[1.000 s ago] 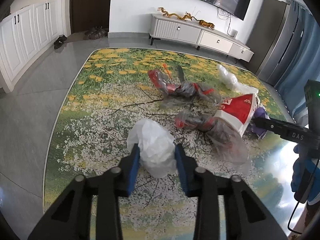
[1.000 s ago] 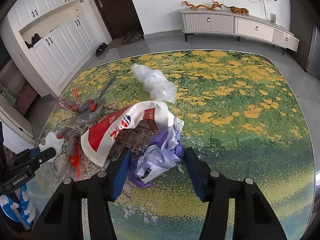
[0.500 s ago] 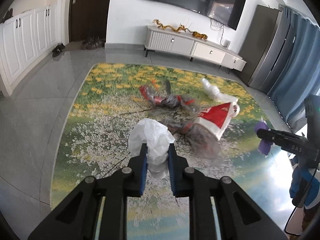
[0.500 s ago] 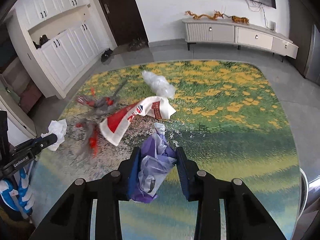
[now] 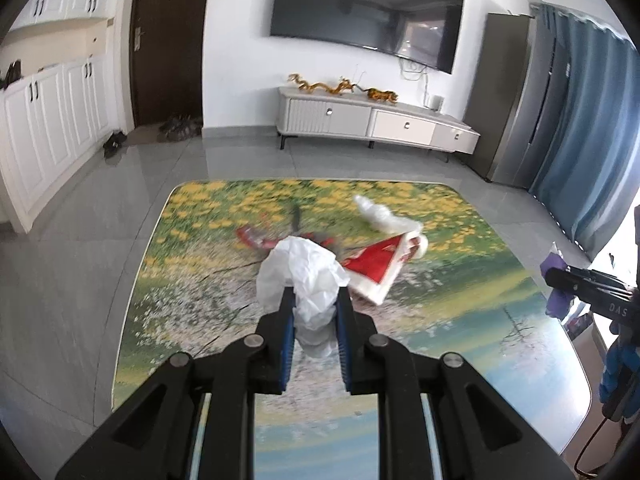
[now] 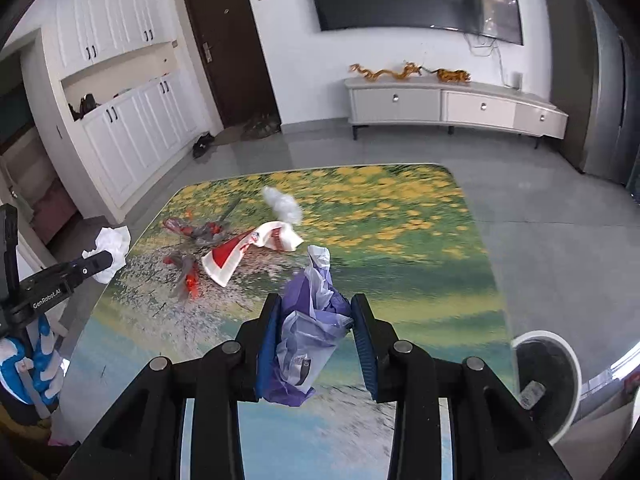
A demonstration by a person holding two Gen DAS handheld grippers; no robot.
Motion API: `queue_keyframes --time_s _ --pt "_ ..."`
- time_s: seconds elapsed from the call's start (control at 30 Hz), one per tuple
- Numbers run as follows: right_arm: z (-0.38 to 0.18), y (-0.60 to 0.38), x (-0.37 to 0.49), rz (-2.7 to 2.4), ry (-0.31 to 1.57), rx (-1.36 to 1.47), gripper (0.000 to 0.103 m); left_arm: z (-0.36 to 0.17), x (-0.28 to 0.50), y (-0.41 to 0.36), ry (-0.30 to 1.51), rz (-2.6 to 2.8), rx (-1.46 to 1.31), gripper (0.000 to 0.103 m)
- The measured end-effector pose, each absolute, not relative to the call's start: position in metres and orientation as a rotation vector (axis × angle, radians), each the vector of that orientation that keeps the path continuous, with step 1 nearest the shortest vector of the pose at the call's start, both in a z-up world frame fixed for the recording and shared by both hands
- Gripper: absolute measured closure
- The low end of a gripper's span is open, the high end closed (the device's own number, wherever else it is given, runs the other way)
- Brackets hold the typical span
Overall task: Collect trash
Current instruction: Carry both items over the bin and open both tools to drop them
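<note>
Living room: grey tile floor, flower-print rug [image 5: 200, 248], TV [image 5: 366, 16] on the far wall over a white console [image 5: 376, 120], dark door [image 5: 168, 40] far left, blue curtain [image 5: 580, 128] right.

Left gripper [image 5: 314, 312]: jaws have just been closing, now clamped on a white wad [image 5: 300, 276], held up off the rug. The wad hides part of the litter behind it.

Right gripper [image 6: 316, 332]: jaws have just been closing, now clamped on a purple bag [image 6: 308, 320], also clear of the rug; dark print on the bag unreadable.

Still on the rug mid-field: red-white bag [image 6: 244, 250], clear bag [image 6: 282, 204] just beyond it, red-grey wrappers [image 6: 196, 232] to its left. All motion-blurred; can't tell how many wrappers.

Each gripper shows at the edge of the other's view, cut off by the frame. Gloved hand [image 6: 24, 364] only partly visible. Round white-rimmed thing [image 6: 548, 384] near right, cropped, can't identify.
</note>
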State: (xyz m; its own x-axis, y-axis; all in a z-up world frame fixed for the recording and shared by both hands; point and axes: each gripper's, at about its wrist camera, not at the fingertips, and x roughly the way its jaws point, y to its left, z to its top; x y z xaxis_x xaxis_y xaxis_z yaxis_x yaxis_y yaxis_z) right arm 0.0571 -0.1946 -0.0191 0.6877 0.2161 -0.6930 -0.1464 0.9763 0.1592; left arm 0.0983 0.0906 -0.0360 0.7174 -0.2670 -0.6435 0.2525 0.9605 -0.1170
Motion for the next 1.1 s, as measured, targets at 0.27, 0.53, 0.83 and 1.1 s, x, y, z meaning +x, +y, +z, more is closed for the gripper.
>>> queue_keyframes --time_s 0.27,0.53,0.83,1.1 --pt "-0.011 -0.235 0.028 0.161 0.74 0.116 0.07 -0.016 0.085 0.04 0.676 -0.33 0.052 0.086" --pt "-0.011 -0.283 0.011 0.119 0.706 0.161 0.07 -0.003 0.078 -0.016 0.653 -0.392 0.117 0.086" --pt "-0.01 -0.351 -0.009 0.025 0.656 0.218 0.07 0.005 0.078 -0.098 0.636 -0.499 0.212 0.086" --pt "-0.021 -0.42 -0.016 -0.075 0.661 0.246 0.07 0.0 0.082 -0.192 0.642 -0.626 0.301 0.086"
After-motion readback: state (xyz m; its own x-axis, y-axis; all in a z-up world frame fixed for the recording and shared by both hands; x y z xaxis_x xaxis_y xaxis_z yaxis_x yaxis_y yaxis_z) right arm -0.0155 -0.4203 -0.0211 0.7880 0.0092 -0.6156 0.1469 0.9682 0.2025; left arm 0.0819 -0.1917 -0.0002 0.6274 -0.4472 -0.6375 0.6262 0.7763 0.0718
